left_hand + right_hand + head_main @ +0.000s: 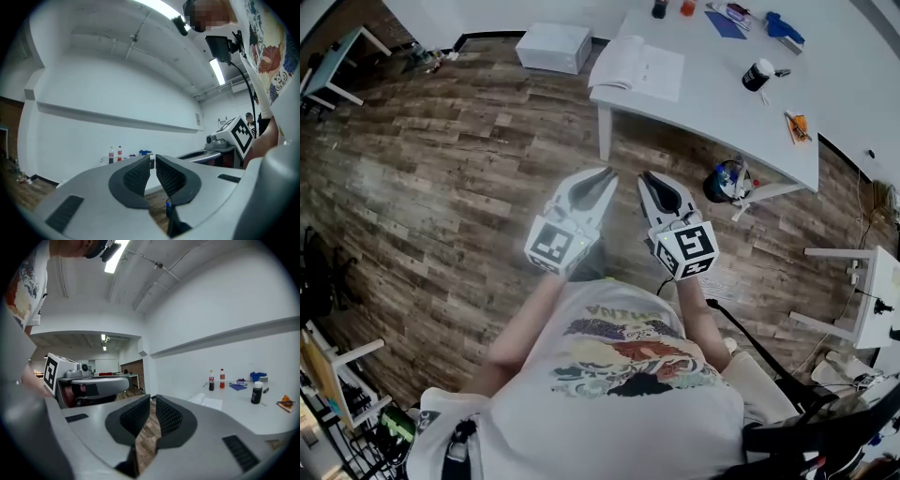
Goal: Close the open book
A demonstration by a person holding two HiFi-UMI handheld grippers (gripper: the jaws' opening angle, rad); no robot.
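Note:
The open book (637, 67) lies flat with white pages up, at the near left corner of the white table (712, 103). The right gripper view shows the book (209, 402) ahead and to the right. My left gripper (607, 174) and right gripper (646, 177) are held side by side over the wooden floor, well short of the table, both pointing toward it. Each is shut with nothing between its pads. In the left gripper view my left gripper (153, 160) has its tips nearly touching, as does my right gripper (153, 401) in the right gripper view.
On the table are a black cup (757, 75), blue items (783, 28), an orange item (797, 125) and two bottles (216, 379). A white box (553, 47) sits on the floor left of the table. A bin (727, 180) stands under the table's edge. White furniture (862, 291) is at the right.

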